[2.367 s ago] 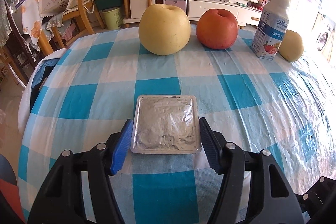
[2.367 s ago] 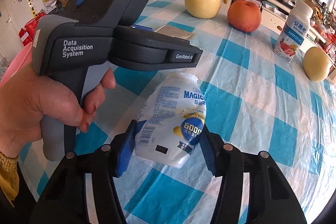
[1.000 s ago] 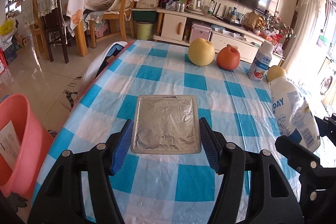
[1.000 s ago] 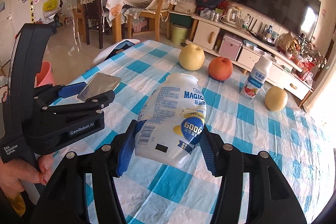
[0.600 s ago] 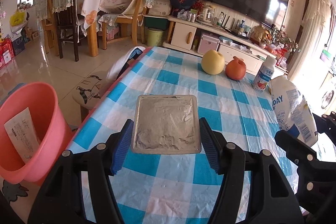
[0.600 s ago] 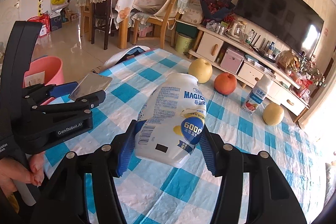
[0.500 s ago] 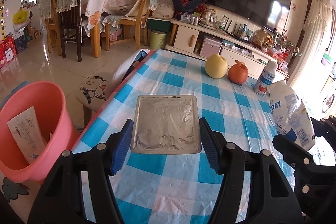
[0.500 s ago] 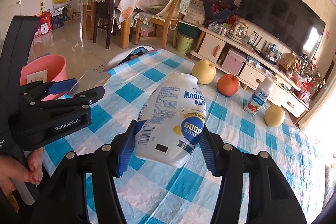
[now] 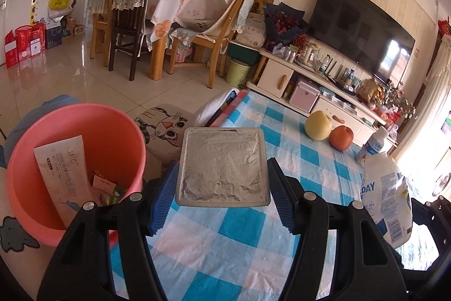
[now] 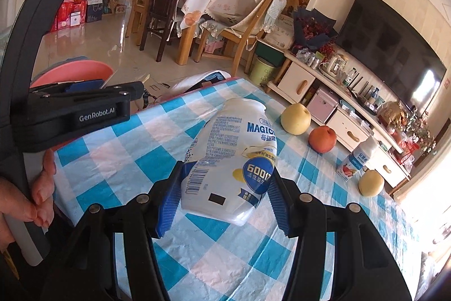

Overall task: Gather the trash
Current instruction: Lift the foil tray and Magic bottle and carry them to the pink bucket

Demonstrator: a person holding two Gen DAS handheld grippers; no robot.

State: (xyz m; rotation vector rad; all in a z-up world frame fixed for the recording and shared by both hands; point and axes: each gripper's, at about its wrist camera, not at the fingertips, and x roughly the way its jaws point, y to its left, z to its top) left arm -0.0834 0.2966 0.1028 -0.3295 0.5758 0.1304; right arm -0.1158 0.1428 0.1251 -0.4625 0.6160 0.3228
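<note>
While clamped flat between the left gripper (image 9: 222, 195) fingers, foil-lidded tray (image 9: 222, 167) hangs over bench (image 9: 304, 160) edge, just beside pink bin (image 9: 70, 165), not yet above it. Crushed white bottle (image 10: 232, 164) pinched in right gripper (image 10: 222, 200), above bench. Risks, as judged: releasing early drops tray to floor; thin rim could slip; bulky bottle may crowd bin mouth already holding a tall packet (image 9: 60, 171). Readable: "MAGIC", "6001" on bottle; "GenRobot.AI" on the other tool; small upright bottle (image 10: 356, 160) label illegible.
</note>
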